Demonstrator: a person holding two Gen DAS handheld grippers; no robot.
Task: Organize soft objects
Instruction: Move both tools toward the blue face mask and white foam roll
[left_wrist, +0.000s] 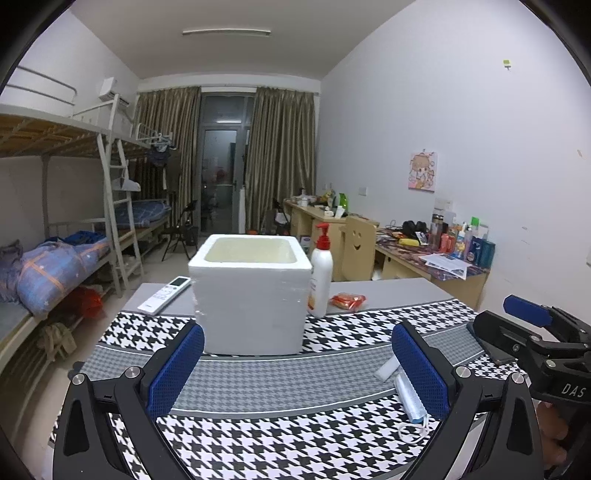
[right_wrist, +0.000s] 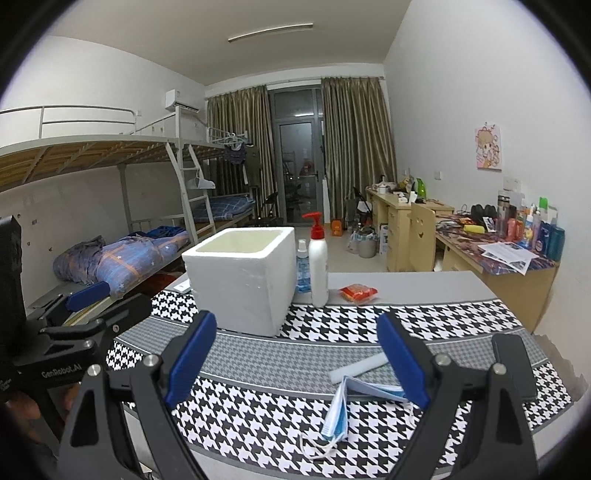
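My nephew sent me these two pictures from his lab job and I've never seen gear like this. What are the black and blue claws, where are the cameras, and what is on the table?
No machine here: a person holds a two-fingered tool in each hand, and each tool carries a wide-angle camera looking forward along its fingers. One picture comes from the left tool, the other from the right tool; each also shows the other tool at its edge. Both stand open and hold nothing. On the patterned tablecloth are a white foam box, a pump bottle, a small blue bottle behind it, an orange packet, a folded face mask, a white foam strip and a dark phone. The left view also shows a remote control.
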